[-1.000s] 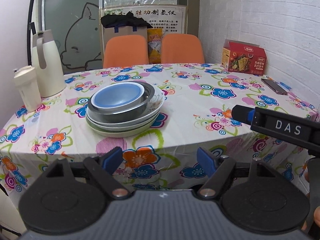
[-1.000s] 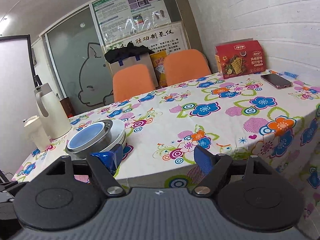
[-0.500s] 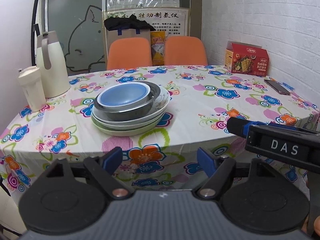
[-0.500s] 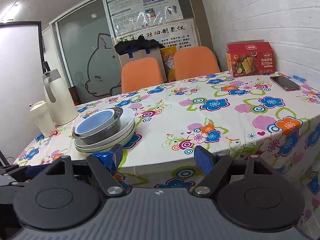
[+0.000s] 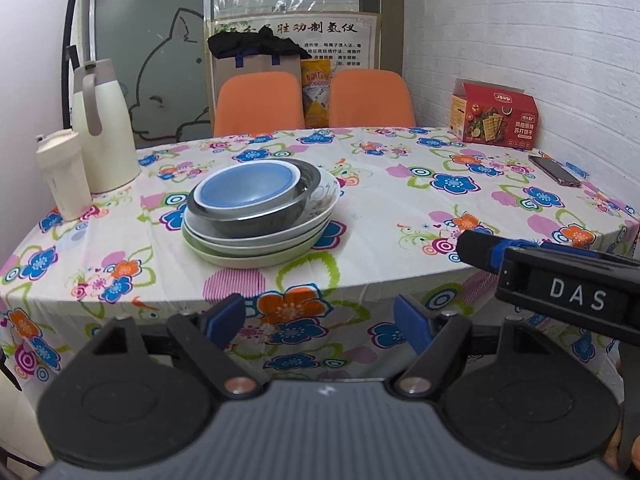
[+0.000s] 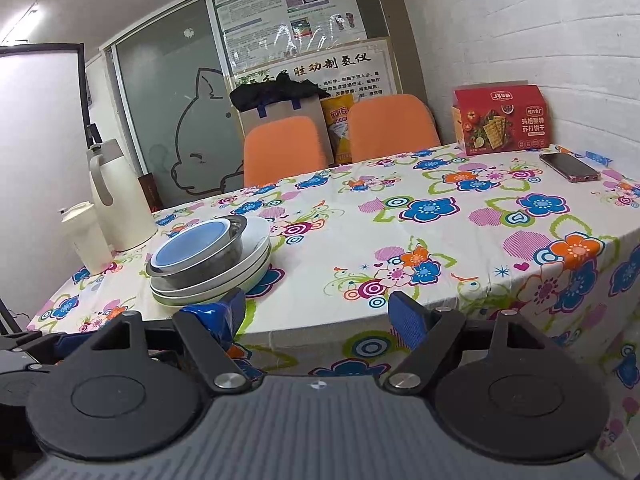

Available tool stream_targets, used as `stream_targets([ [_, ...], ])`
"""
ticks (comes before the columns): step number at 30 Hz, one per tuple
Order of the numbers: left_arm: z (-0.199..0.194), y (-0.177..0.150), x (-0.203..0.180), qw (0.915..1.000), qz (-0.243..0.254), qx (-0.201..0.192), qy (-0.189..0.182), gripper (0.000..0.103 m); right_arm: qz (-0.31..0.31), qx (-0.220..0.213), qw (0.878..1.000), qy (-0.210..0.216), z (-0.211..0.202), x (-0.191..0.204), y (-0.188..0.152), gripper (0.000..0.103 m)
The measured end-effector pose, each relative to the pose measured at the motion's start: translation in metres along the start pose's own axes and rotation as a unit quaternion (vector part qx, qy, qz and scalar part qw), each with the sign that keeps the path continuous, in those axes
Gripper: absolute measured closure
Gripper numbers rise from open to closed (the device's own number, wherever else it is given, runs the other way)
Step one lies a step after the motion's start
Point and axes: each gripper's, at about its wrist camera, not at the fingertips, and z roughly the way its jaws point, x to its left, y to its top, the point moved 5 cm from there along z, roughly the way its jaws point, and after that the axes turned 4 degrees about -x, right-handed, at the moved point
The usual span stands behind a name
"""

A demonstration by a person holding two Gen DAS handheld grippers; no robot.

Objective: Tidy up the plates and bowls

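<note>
Grippers, left gripper [image 5: 320,320] and right gripper [image 6: 316,312], hover short of the table [image 5: 380,208] edge (fingers apart, empty).

Both grippers moved back.
The left gripper [image 5: 318,322] and right gripper [image 6: 316,314] sit farther from the stack of dishes [image 5: 260,212].

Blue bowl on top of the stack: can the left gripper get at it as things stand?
Probably yes. The left gripper is open and off the table edge, the blue bowl sits uncovered atop the stack, and only bare tablecloth lies between.
</note>
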Motion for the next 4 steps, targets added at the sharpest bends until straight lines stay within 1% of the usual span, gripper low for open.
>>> stream_targets([
  [4,-0.0016,-0.0001,0.0023,0.9999,-0.009,-0.006,-0.006,0.026,0.002,0.003,1.000,0.000,0.0009,0.0000,-0.0019,0.038],
])
